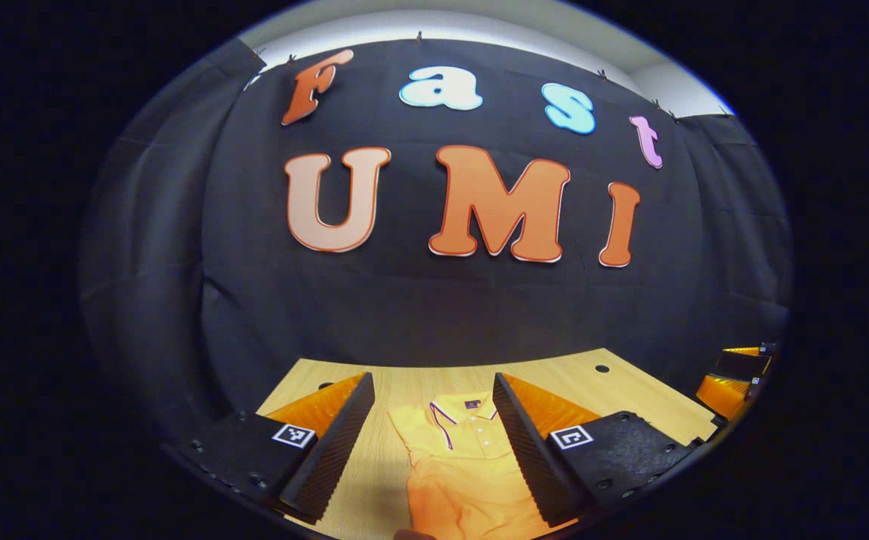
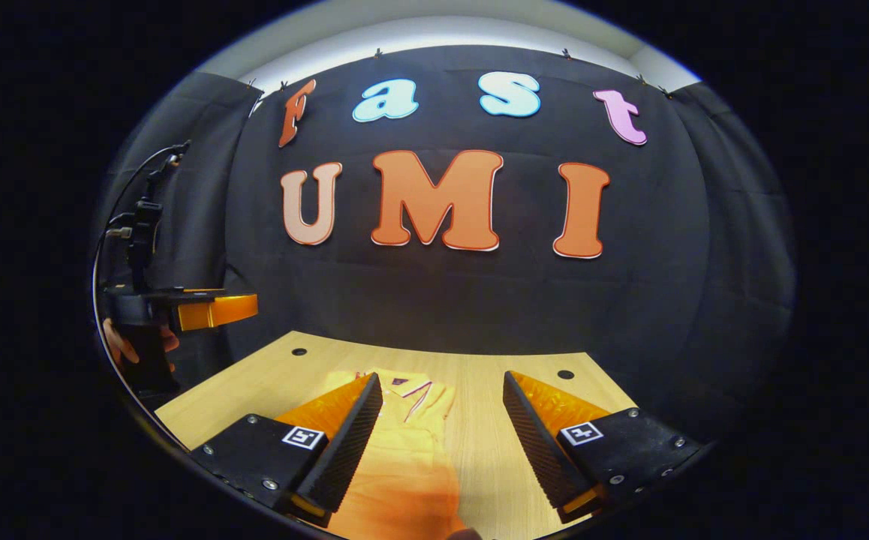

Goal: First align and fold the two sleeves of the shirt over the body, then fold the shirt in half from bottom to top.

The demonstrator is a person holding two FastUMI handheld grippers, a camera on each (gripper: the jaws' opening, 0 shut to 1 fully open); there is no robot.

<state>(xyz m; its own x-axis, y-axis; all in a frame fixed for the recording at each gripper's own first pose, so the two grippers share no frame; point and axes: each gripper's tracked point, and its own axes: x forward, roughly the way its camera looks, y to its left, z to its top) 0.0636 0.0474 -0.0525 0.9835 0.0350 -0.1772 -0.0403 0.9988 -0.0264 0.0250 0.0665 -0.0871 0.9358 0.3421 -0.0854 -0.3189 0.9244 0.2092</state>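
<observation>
A wooden table (image 1: 629, 397) stands before the black wall. On it lies the shirt (image 1: 457, 457), collar at the far end, body running near. The left gripper (image 1: 434, 427) hangs above it, jaws spread, holding nothing. The right gripper (image 2: 442, 427) hangs over the shirt's right edge, jaws likewise spread. Far left in the right gripper view, a hand (image 2: 130, 349) holds the left gripper.

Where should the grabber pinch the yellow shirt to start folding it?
Probably at a sleeve edge, coming down from above. The shirt lies flat on the table with its collar toward the far wall, so only a thin outer edge can be pinched. The left gripper and right gripper both hover above with jaws open. The sleeve tips aren't clearly visible.
</observation>
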